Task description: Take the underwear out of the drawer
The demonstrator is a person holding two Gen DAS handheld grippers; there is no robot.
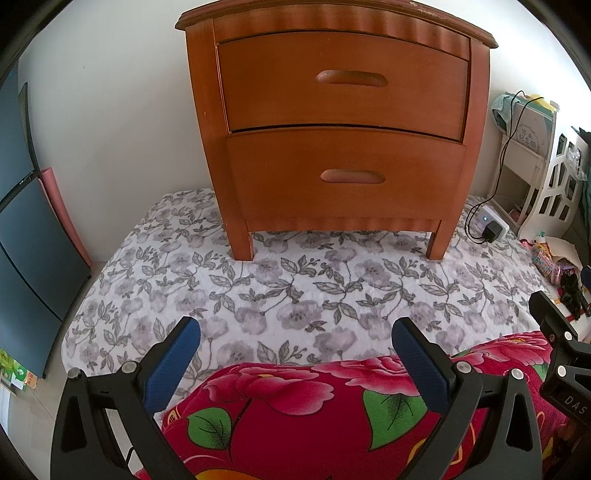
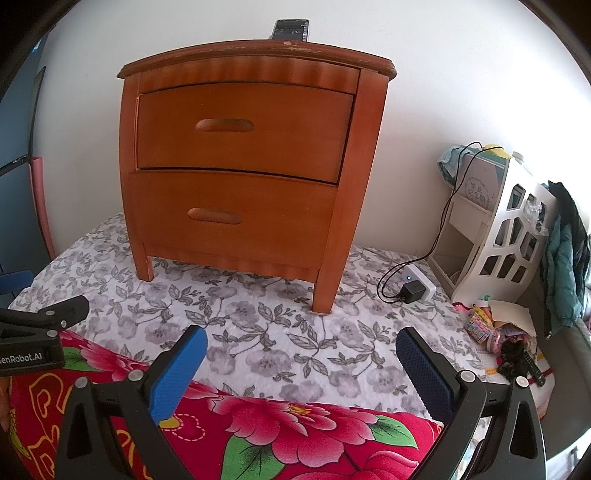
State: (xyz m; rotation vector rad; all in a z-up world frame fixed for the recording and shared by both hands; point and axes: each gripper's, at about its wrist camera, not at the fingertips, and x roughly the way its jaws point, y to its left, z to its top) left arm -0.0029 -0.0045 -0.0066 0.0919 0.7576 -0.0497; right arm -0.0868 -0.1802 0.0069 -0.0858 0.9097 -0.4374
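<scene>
A brown wooden nightstand (image 1: 340, 122) (image 2: 243, 177) stands on a grey floral sheet, with both drawers closed. Each drawer, upper (image 1: 343, 81) (image 2: 240, 129) and lower (image 1: 347, 177) (image 2: 229, 218), has a recessed slot handle. No underwear is visible. My left gripper (image 1: 295, 336) hangs open over the sheet, well short of the nightstand, with nothing between its blue pads. My right gripper (image 2: 301, 345) is also open and empty, at a similar distance, facing the nightstand's right front corner. Each gripper's black body shows at the edge of the other's view.
A red floral cushion (image 1: 332, 406) (image 2: 258, 424) lies just under both grippers. A white openwork shelf (image 2: 498, 236), a charger with black cable (image 2: 413, 286) and small clutter (image 2: 502, 339) sit at the right. Dark panels (image 1: 26, 229) lean at the left wall. A dark device (image 2: 291, 28) rests on the nightstand top.
</scene>
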